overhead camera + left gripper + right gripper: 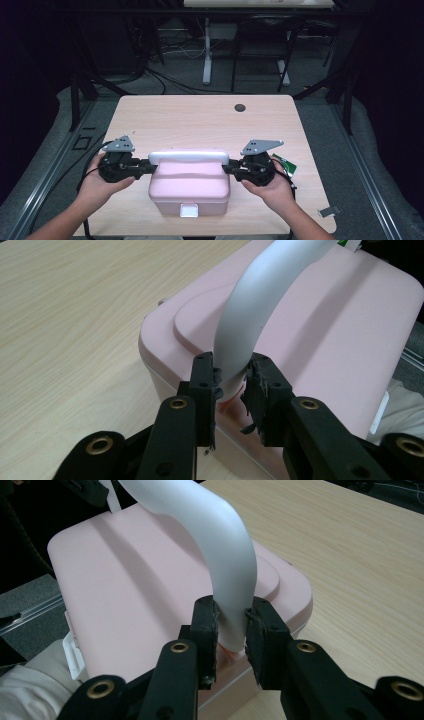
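Note:
A pink lidded box (190, 186) with a white front latch (189, 210) sits near the front edge of the wooden table (200, 120). Its white carry handle (188, 157) arches over the lid. My left gripper (150, 166) is shut on the handle's left end, whose white bar (250, 315) runs down between the black pads (202, 385). My right gripper (227, 167) is shut on the handle's right end (225, 565), pads (204, 622) pressing both sides. The pink lid (325, 340) (130, 595) lies shut under the handle.
A dark round hole (240, 107) marks the table's far side. A green item (288, 165) lies by the right hand. A small metal piece (328, 211) rests at the table's front right corner. Desk legs and cables stand on the floor beyond the table.

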A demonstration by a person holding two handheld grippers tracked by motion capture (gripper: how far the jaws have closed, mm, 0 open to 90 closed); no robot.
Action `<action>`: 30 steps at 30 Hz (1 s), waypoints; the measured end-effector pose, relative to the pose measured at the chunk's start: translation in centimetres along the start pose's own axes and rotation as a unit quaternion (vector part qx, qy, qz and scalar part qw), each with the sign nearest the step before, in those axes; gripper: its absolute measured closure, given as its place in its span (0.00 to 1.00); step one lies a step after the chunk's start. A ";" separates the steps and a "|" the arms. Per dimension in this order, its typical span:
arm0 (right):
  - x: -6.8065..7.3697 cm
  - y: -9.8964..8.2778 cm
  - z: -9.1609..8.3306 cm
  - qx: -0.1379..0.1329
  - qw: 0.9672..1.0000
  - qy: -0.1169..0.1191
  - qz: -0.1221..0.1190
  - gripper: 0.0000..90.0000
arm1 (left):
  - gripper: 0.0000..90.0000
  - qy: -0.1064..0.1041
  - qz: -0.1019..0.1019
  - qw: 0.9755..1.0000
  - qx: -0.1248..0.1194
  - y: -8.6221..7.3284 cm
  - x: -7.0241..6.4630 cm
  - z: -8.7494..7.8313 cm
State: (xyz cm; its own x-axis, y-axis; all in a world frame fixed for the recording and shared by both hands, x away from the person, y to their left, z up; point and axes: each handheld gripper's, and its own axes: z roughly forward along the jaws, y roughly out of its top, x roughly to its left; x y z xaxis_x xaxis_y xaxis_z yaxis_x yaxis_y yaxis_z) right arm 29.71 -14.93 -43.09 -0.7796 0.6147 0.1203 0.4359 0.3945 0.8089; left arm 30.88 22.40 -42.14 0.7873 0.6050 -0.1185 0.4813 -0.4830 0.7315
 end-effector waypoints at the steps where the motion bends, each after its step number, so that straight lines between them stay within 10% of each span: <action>1: 0.0 0.0 0.0 0.001 1.000 0.001 0.000 0.83 | 0.82 0.000 0.000 1.000 0.001 0.0 0.0 0.0; 30: -0.3 2.3 -0.9 0.005 1.000 -0.004 -0.011 0.83 | 0.82 0.002 0.000 1.000 0.011 2.4 0.5 -1.1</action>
State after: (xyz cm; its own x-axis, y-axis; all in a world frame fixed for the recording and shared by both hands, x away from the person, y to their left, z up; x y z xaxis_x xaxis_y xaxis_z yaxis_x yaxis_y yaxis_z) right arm 30.52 -14.82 -40.78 -0.7856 0.6108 0.0987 0.4237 0.4148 0.8053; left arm 32.06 22.23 -39.71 0.7862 0.6071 -0.1151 0.4888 -0.4971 0.7169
